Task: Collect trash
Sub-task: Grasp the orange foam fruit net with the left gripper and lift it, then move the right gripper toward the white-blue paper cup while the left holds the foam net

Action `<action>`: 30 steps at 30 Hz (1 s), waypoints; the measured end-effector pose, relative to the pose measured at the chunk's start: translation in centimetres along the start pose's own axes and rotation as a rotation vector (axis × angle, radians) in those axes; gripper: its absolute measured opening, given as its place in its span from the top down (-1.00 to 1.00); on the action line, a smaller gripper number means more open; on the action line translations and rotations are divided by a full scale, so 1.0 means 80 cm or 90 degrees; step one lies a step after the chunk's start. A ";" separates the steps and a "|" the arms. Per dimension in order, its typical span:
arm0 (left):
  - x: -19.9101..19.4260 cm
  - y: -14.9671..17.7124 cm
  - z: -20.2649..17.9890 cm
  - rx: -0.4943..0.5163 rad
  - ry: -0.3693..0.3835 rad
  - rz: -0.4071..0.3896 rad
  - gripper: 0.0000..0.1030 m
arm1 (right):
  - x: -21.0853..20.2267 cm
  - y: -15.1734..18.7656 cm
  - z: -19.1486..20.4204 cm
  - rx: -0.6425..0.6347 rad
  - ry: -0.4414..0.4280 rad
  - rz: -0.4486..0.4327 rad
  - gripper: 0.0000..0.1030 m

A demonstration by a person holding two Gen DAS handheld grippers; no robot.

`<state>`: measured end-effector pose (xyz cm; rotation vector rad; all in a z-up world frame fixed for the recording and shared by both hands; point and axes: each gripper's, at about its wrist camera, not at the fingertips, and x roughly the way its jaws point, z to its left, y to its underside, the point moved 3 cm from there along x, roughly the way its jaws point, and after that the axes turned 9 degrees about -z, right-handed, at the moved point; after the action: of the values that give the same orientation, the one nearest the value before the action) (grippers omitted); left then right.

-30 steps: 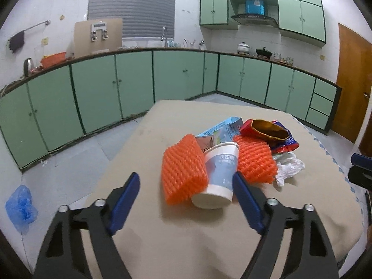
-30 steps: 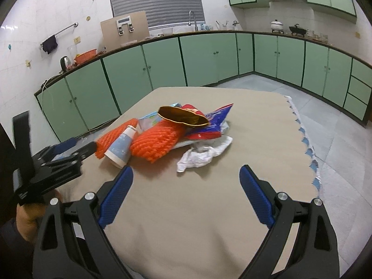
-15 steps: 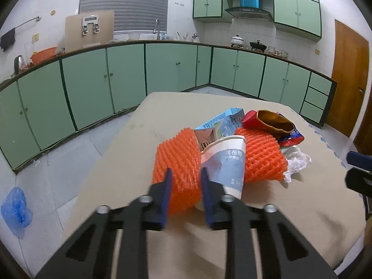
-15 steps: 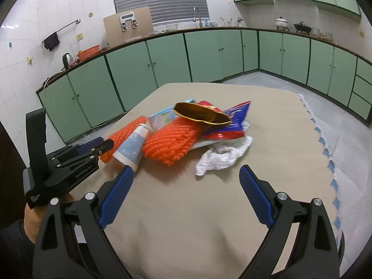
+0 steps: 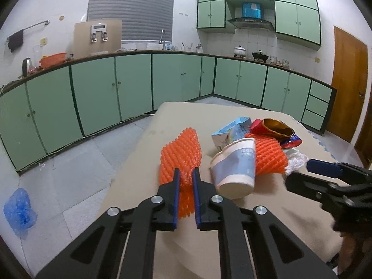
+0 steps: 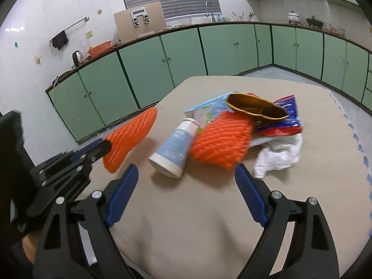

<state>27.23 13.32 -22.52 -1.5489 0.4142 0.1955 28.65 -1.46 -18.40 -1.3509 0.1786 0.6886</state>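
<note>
A pile of trash lies on the beige table [image 5: 255, 227]. My left gripper [image 5: 185, 174] is shut on an orange foam net [image 5: 180, 153] and holds it just off the table; it also shows in the right wrist view [image 6: 130, 139]. A tipped paper cup [image 6: 173, 147] lies beside it. Behind the cup are a second orange foam net [image 6: 223, 137], a light-blue carton [image 5: 232, 131], a red and blue snack bag [image 6: 279, 118] and a white crumpled plastic [image 6: 281, 153]. My right gripper [image 6: 186, 174] is open in front of the cup, holding nothing.
Green kitchen cabinets [image 5: 130, 86] run along the walls behind the table. A blue plastic bag [image 5: 19, 209] lies on the tiled floor at the left. A wooden door [image 5: 348, 93] stands at the right. The table's left edge [image 5: 130, 162] is close to my left gripper.
My left gripper closed on the near orange foam net and lifted it away from the cup. My right gripper moved in closer to the cup and pile, staying open.
</note>
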 end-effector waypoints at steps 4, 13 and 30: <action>-0.008 0.004 0.020 -0.003 -0.006 -0.005 0.80 | 0.026 0.005 0.017 0.019 0.019 0.001 -0.62; -0.011 0.007 0.048 -0.002 0.001 -0.012 0.80 | 0.061 0.017 0.031 0.032 0.070 0.008 -0.62; -0.003 0.013 0.063 -0.011 0.026 -0.009 0.80 | 0.093 0.028 0.033 0.037 0.074 0.043 0.01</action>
<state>27.34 18.39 -23.53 -1.5744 0.4347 0.1582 32.65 3.72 -23.33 -1.3340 0.3367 0.6569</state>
